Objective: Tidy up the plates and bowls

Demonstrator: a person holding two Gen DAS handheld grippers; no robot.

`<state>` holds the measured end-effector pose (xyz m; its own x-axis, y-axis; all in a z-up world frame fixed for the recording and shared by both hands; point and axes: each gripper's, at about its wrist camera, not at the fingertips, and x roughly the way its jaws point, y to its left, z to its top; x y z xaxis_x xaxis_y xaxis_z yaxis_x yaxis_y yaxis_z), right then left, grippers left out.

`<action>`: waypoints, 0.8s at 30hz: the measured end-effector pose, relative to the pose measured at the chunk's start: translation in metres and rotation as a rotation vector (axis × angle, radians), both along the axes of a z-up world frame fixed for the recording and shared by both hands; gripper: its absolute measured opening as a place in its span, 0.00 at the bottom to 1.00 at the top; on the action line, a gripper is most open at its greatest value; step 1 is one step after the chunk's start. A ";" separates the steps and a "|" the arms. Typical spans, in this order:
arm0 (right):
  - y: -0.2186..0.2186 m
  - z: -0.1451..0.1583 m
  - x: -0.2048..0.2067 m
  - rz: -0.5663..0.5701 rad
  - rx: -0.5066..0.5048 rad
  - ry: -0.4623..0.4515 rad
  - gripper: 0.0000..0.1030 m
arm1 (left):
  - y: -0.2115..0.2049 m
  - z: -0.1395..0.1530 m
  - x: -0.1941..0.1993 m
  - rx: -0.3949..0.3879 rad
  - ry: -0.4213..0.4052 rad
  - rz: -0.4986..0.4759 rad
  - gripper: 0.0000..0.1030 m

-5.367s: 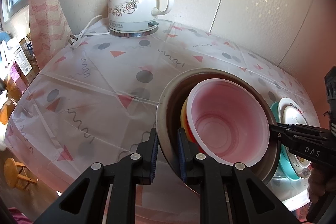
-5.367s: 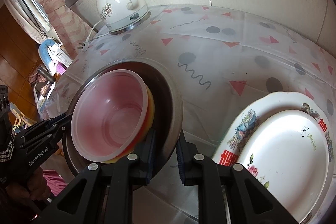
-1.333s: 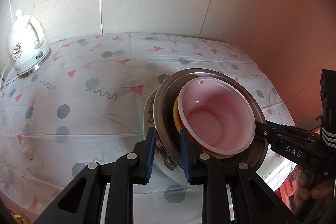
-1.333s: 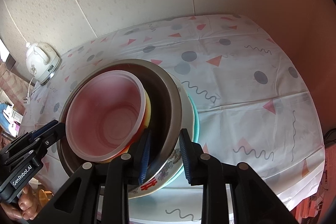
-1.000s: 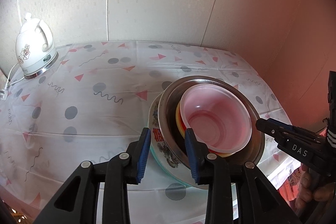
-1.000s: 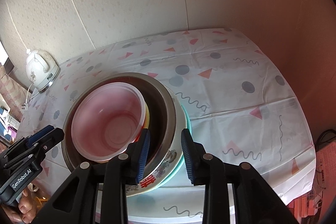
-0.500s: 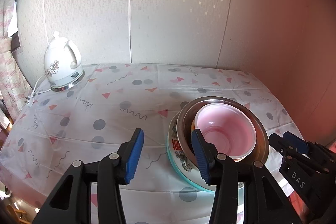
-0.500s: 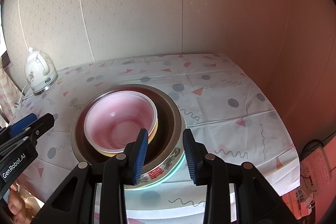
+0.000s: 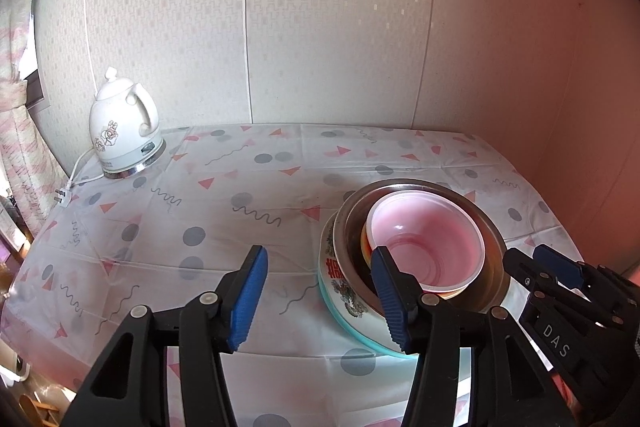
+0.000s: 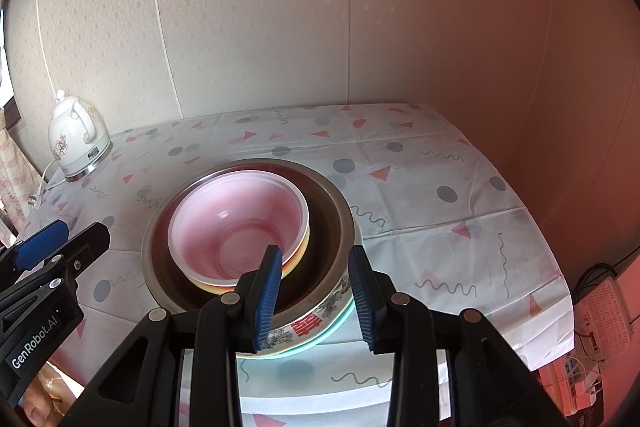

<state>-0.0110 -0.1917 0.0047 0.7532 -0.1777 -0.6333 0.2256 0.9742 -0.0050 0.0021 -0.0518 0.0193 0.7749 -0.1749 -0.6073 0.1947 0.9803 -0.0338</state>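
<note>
- left gripper (image 9: 320, 291) opening up, jaws wide, nothing between them
- right gripper (image 10: 314, 291) parted too, gripping nothing
- stacked bowls (image 9: 424, 247) on plates (image 9: 340, 291), lower right of frame

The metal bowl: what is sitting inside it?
Inside the metal bowl sits a translucent pink bowl, nested in a yellow-orange bowl of which only the rim shows. Whether anything lies beneath those, on the metal bowl's floor, is covered.

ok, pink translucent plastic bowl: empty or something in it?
Empty. The pink translucent plastic bowl shows a bare bottom in both views, nested in the steel bowl.
</note>
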 end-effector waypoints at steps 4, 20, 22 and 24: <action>0.003 0.000 0.000 0.004 -0.002 0.000 0.34 | -0.002 0.000 -0.001 0.004 -0.001 -0.007 0.60; 0.005 0.000 0.003 0.008 0.008 0.006 0.34 | -0.001 -0.001 0.000 -0.012 0.008 -0.003 0.66; 0.004 0.000 0.003 0.009 0.009 0.004 0.34 | -0.002 -0.001 0.000 -0.012 0.009 -0.005 0.67; 0.005 -0.001 0.003 0.014 0.009 0.003 0.34 | -0.002 -0.001 0.000 -0.012 0.010 -0.007 0.67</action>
